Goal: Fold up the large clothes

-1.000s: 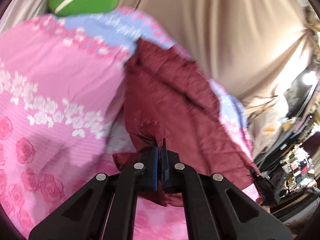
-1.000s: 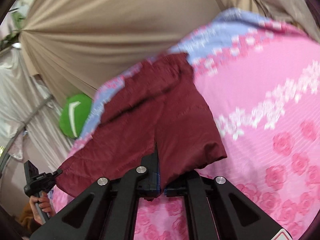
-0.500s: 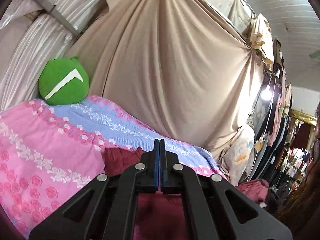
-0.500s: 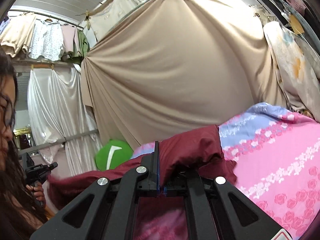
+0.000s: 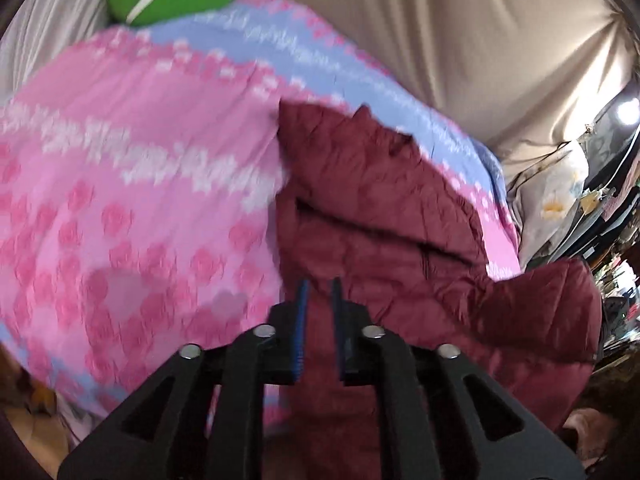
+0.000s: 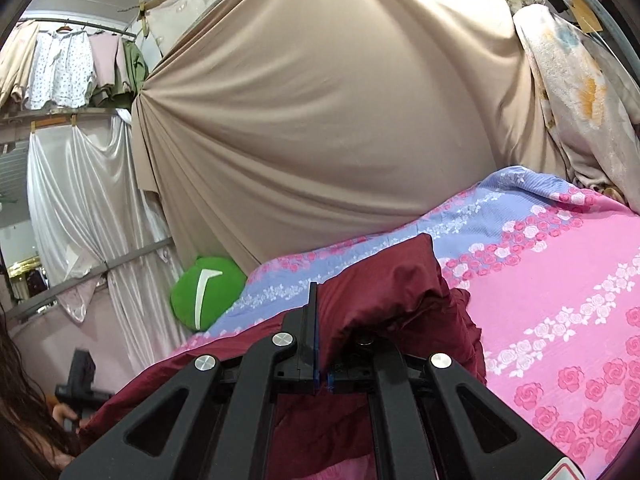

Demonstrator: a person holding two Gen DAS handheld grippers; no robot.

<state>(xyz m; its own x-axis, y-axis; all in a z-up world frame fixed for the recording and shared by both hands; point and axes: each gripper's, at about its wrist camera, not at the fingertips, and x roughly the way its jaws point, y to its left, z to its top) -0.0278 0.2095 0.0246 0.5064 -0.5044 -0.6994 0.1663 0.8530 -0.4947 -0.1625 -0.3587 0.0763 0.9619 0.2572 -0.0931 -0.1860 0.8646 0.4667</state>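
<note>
A maroon quilted jacket [image 5: 380, 208] lies crumpled on a pink rose-print bedspread [image 5: 120, 160], one part hanging over the bed's right edge. My left gripper [image 5: 318, 286] hovers over the jacket's near edge. Its jaws are opening, a narrow gap shows between the blue pads, and no cloth is pinched there. In the right wrist view my right gripper [image 6: 318, 292] is shut on a fold of the jacket [image 6: 384, 288]. The cloth is lifted and drapes over the right finger. The left gripper [image 6: 80, 376] shows at lower left, held by a hand.
A round green cushion [image 6: 208, 292] sits at the bed's far corner. A beige curtain [image 6: 320, 120] hangs close behind the bed, with white drapes [image 6: 80, 200] to its left. Clothes hang on a rail [image 6: 72, 64] at top left. Cluttered racks [image 5: 600, 208] stand beyond the bed's right edge.
The left gripper, shut on the jacket a second ago, swung up and back down, and its jaws now stand apart without cloth. The right gripper has risen, lifting its jacket fold.
</note>
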